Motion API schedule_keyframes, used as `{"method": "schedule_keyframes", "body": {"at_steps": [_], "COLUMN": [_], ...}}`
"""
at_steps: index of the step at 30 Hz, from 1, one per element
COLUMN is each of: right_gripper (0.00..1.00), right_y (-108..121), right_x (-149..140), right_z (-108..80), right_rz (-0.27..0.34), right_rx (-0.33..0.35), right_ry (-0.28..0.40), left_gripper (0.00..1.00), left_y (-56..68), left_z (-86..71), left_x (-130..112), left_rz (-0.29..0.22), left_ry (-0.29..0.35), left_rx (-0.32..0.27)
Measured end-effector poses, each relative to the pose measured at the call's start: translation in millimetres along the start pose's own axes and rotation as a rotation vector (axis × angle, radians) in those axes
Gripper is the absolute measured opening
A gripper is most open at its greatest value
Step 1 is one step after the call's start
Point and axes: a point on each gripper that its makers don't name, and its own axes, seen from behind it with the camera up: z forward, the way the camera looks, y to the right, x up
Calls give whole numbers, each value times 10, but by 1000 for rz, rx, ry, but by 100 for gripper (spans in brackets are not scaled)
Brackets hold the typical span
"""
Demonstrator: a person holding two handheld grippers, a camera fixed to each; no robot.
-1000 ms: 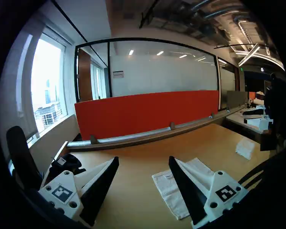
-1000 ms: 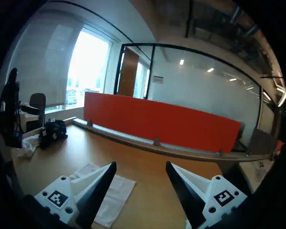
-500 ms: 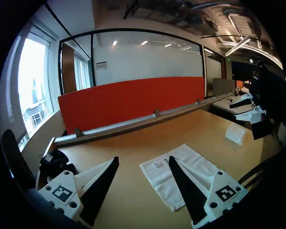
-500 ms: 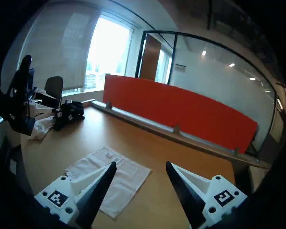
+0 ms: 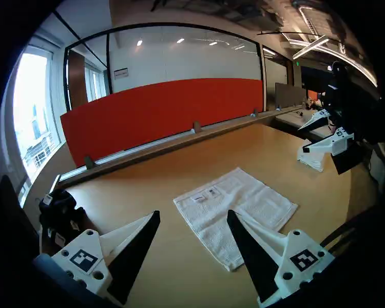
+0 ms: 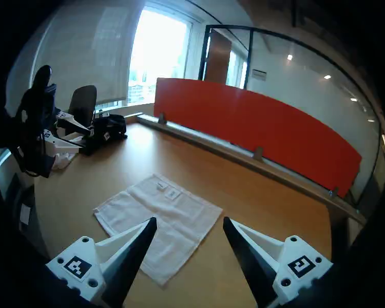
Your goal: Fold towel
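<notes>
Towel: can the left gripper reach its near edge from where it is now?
Probably yes. The left gripper hangs open above the towel, which lies spread flat on the wooden table. Nothing stands between its fingers and the cloth's near edge, so a short drop forward should get there.

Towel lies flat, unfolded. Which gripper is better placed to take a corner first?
Probably right: the towel puts its near corner between the fingers of the open right gripper; the left gripper, also open, has it off toward one finger.
</notes>
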Motion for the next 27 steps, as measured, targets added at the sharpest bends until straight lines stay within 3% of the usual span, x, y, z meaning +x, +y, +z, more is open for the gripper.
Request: {"method": "schedule_keyframes", "body": {"at_steps": [14, 27], "right_gripper": [100, 100], "right_y": [-209, -415], "right_x": [-630, -1236], "right_z": [299, 511], "right_rz": [-11, -28], "right_rx": [64, 118], "right_ry": [-99, -201], "left_gripper": [97, 97], "left_y": [297, 538], "left_z": [302, 521], "left_x": [-655, -1195], "left_rz": [1, 41], "left_ry": [-124, -236], "left_rx": [-82, -148]}}
